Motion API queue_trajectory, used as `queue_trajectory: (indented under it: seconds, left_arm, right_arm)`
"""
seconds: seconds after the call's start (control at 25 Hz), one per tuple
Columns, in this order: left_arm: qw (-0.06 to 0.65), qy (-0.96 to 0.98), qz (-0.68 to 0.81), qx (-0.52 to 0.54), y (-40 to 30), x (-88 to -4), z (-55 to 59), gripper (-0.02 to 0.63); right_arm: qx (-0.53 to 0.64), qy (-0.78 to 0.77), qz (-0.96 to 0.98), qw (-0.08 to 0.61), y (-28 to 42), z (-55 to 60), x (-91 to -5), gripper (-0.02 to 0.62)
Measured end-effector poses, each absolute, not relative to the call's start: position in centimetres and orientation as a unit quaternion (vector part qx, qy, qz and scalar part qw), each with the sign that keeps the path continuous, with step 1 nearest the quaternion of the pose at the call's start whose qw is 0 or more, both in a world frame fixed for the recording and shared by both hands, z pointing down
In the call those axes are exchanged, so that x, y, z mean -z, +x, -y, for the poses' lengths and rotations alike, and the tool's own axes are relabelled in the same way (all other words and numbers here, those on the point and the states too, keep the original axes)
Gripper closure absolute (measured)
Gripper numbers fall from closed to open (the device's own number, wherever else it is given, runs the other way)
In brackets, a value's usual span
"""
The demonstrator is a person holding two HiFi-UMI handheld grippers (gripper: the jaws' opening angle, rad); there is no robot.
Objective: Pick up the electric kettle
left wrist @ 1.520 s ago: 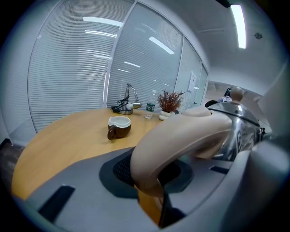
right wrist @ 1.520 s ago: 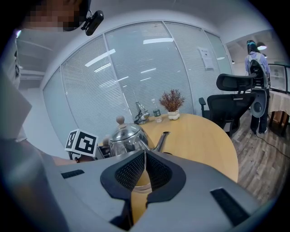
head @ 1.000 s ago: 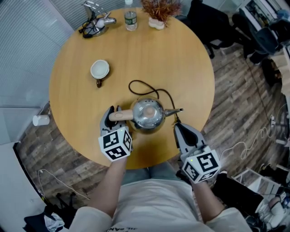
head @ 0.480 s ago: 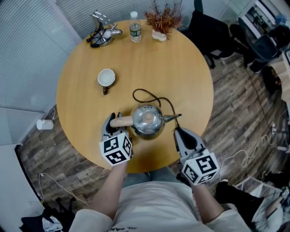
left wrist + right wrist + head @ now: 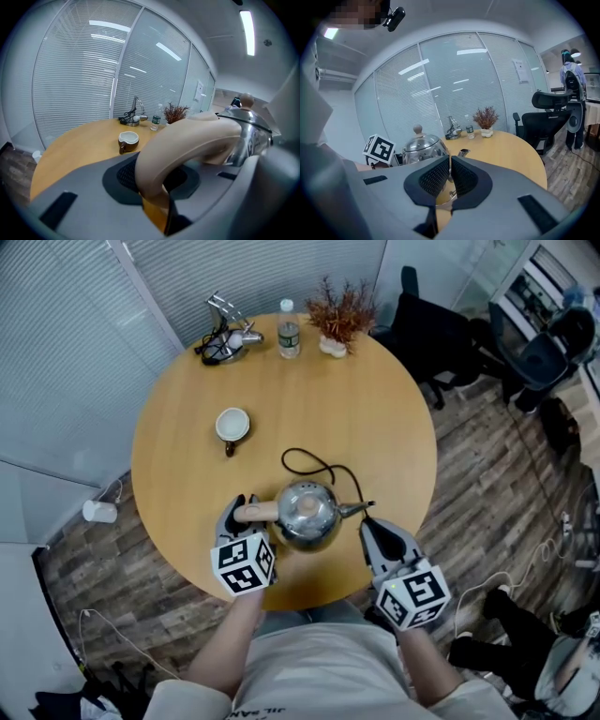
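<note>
The steel electric kettle (image 5: 305,514) with a round knob on its lid is over the near part of the round wooden table (image 5: 187,474). Its beige handle (image 5: 255,512) points left, and my left gripper (image 5: 236,513) is shut on it. In the left gripper view the handle (image 5: 187,145) fills the space between the jaws, with the kettle body (image 5: 251,136) to the right. My right gripper (image 5: 373,529) hangs just right of the spout (image 5: 361,508), shut and holding nothing. From the right gripper view the kettle (image 5: 421,147) shows past the closed pads. Whether its base touches the table is hidden.
The kettle's black cord (image 5: 314,465) loops on the table behind it. A brown cup (image 5: 232,426) stands to the back left. At the far edge are a metal stand with cables (image 5: 225,338), a water bottle (image 5: 289,337) and a dried plant (image 5: 338,320). Office chairs (image 5: 441,334) stand beyond.
The head camera has risen, so the table looks smaller and lower. Both grippers have come up slightly, and the kettle has stayed in the left gripper's hold.
</note>
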State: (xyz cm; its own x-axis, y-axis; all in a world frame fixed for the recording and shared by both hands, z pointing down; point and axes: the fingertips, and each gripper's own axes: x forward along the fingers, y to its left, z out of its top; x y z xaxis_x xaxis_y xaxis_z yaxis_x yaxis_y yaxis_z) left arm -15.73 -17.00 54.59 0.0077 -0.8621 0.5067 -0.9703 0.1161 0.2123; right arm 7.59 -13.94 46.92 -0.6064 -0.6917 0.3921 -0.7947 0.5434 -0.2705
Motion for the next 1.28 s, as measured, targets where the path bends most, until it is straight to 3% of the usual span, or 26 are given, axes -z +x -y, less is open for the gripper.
queue_trajectory:
  seconds: [1.28]
  left_arm:
    - [0.267, 0.662, 0.696, -0.077, -18.2, -48.3, 10.4, 0.516]
  right_arm:
    - [-0.161, 0.435, 0.882, 0.081, 8.2, 9.9, -41.6, 0.560]
